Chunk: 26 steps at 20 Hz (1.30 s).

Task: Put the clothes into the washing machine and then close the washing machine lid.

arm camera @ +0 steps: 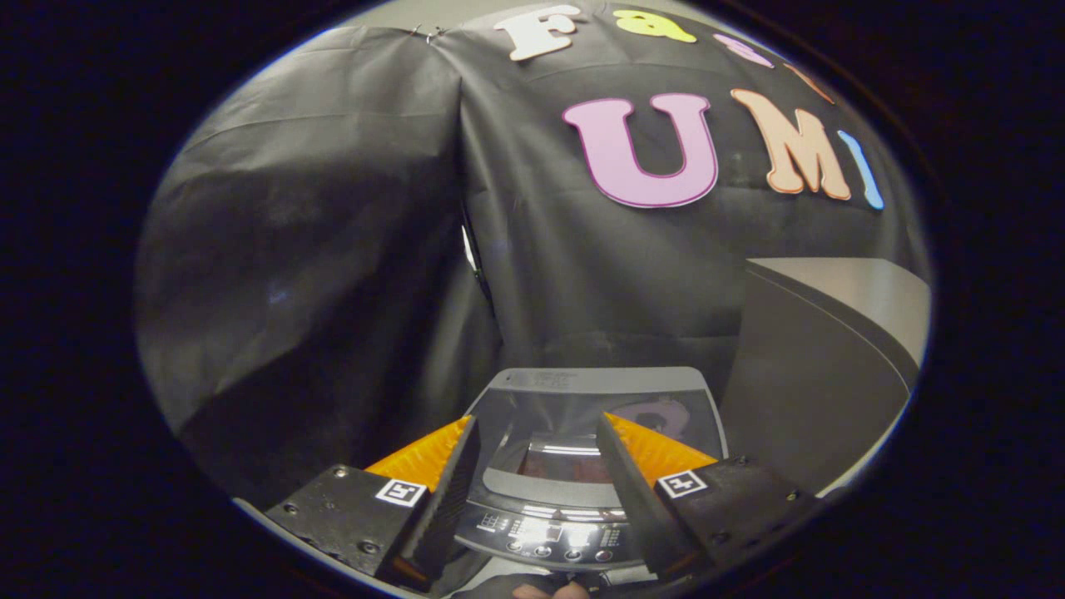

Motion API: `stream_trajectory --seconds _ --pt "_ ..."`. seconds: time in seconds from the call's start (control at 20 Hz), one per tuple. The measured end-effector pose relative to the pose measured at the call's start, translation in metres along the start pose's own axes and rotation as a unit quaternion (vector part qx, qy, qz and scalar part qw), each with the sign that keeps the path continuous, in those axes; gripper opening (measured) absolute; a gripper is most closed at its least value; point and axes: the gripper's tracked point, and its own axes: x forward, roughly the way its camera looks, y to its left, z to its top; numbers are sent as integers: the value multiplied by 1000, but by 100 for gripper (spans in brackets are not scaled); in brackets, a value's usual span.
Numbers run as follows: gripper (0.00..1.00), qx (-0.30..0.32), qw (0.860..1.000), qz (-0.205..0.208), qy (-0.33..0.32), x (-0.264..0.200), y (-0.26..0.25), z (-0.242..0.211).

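Below the parted, empty fingers of the gripper point(537, 428), the washing machine point(582, 391) shows its glass lid point(574, 416) shut; contents inside are too dim to tell.

Hand-held gripper point(537, 433): two fingers, each a wedge tapering toward its tip, with a ribbed inner face. Each finger sits on a dark, flat metal mounting block point(345, 516) studded with small round screws. One square black-and-white fiducial marker point(401, 492) is fixed on each block, just behind the finger. The fingers stand apart.
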Motion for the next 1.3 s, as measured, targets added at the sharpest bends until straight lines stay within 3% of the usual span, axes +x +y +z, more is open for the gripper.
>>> stream_trajectory --seconds 0.8,1.3 --pt "86 -18 997 -22 -65 -89 -9 1" --pt "87 -23 995 -32 -91 -148 12 -15"
